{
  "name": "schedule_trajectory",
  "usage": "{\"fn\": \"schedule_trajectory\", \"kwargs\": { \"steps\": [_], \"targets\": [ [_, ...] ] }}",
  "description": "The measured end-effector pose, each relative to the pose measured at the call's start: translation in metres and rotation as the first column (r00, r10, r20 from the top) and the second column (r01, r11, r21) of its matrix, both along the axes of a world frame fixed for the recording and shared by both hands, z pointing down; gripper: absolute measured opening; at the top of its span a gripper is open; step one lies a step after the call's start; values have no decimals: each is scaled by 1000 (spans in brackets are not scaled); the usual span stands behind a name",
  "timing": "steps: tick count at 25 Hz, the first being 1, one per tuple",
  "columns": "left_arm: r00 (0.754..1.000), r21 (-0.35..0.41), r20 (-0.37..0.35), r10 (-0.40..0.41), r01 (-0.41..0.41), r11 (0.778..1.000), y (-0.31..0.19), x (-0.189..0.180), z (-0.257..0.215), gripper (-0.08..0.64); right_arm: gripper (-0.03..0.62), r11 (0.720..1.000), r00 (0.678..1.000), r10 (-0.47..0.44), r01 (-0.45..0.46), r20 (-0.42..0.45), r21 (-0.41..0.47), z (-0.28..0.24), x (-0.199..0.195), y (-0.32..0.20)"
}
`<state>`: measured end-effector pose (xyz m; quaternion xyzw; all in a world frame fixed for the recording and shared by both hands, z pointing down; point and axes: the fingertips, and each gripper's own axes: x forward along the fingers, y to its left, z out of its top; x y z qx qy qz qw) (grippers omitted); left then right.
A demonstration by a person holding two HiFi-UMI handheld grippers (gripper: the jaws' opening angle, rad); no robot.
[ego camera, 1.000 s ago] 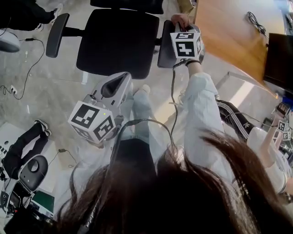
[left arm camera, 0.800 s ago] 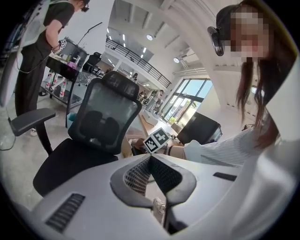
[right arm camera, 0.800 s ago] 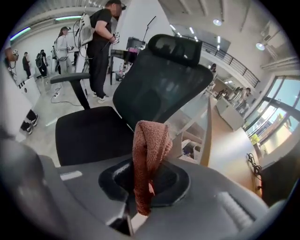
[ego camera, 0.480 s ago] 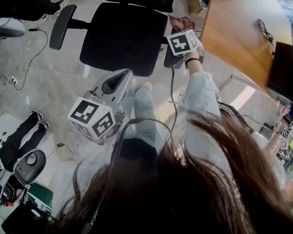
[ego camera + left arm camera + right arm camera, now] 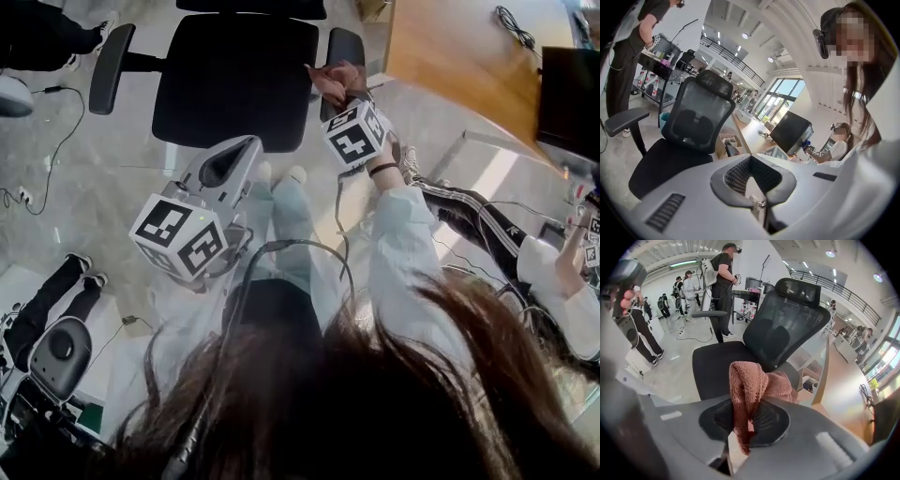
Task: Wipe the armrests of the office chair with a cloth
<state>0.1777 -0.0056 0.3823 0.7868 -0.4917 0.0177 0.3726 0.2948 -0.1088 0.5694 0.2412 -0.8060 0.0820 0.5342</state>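
Over grey floor point(image 5: 103, 178) by the office chair point(image 5: 234, 80), right claw point(image 5: 749, 420) clamps the cloth point(image 5: 747, 380); left claw point(image 5: 751, 164) closed, empty.

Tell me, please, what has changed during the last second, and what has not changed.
The right gripper, shut on the reddish cloth, has slid back along the armrest under it, toward the person, so the armrest's far end now shows. Nothing was taken hold of or let go. The left gripper stays low beside the person's legs, shut and empty; the chair has not moved.
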Motion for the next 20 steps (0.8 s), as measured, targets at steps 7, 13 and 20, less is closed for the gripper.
{"fn": "schedule_trajectory", "kwargs": {
  "steps": [7, 13, 20],
  "targets": [
    [999, 16, -3, 43, -43, 999, -1, 13, -1, 3, 41, 999, 999, -30, 31, 27, -21, -5, 12, 57],
    [997, 2, -20, 78, -78, 997, -10, 16, 3, 3, 41, 1000, 998, 14, -13, 54, -19, -7, 9, 49],
    [998, -37, -24, 55, -55, 998, -12, 10, 13, 3, 43, 1000, 999, 28, -28, 31, -10, -1, 1, -8]
  ]
}}
